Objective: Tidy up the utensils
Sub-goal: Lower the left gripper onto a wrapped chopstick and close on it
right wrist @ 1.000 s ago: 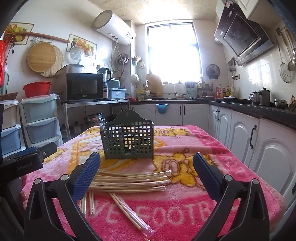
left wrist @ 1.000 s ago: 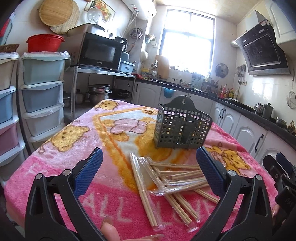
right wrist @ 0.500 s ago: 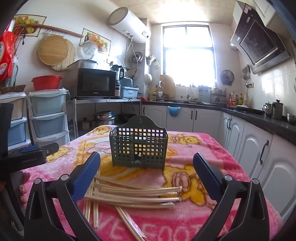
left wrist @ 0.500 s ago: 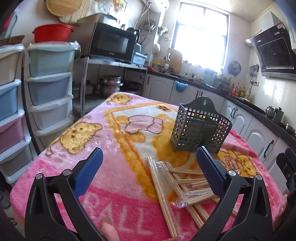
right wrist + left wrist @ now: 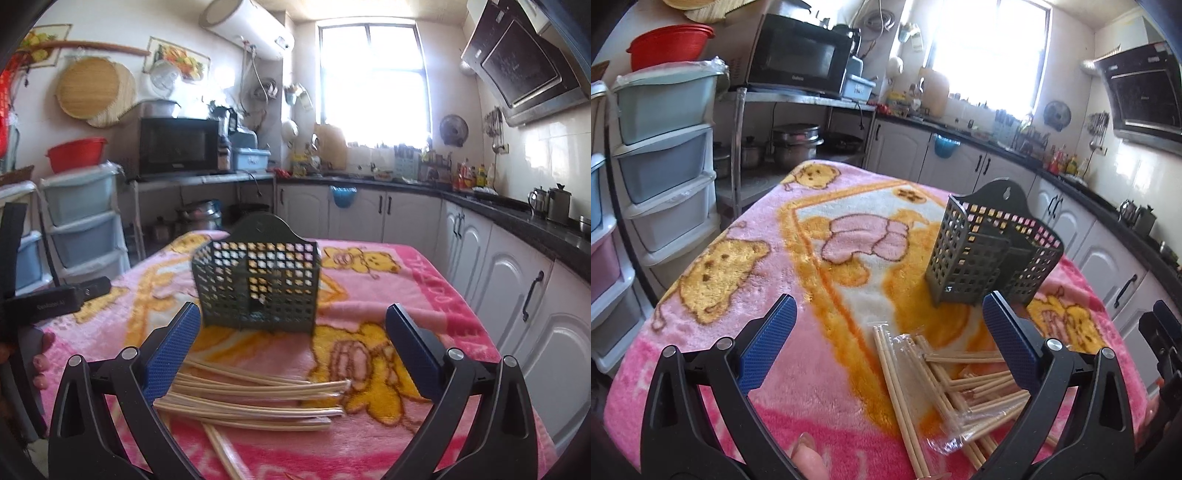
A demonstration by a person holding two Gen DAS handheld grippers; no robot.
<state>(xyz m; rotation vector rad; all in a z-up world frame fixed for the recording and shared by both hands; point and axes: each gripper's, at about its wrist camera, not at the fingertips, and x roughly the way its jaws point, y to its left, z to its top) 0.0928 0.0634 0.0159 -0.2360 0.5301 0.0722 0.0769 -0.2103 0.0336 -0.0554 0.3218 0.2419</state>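
A dark grey perforated utensil basket (image 5: 991,254) stands upright on the pink blanket-covered table (image 5: 738,288); it also shows in the right wrist view (image 5: 258,284). Several wooden chopsticks in clear plastic sleeves (image 5: 953,387) lie in a loose pile in front of it, seen too in the right wrist view (image 5: 258,398). My left gripper (image 5: 886,343) is open and empty, hovering over the pile's left side. My right gripper (image 5: 291,354) is open and empty, above the chopsticks and facing the basket.
The right gripper's body shows at the left wrist view's right edge (image 5: 1160,343); the left gripper's body shows at the right wrist view's left edge (image 5: 55,299). Stacked plastic drawers (image 5: 661,155) stand left of the table. White cabinets (image 5: 517,295) run along the right.
Both grippers have moved forward toward the basket, which looks larger. The left view has shifted so the chopstick pile sits lower right. Both grippers stay open.
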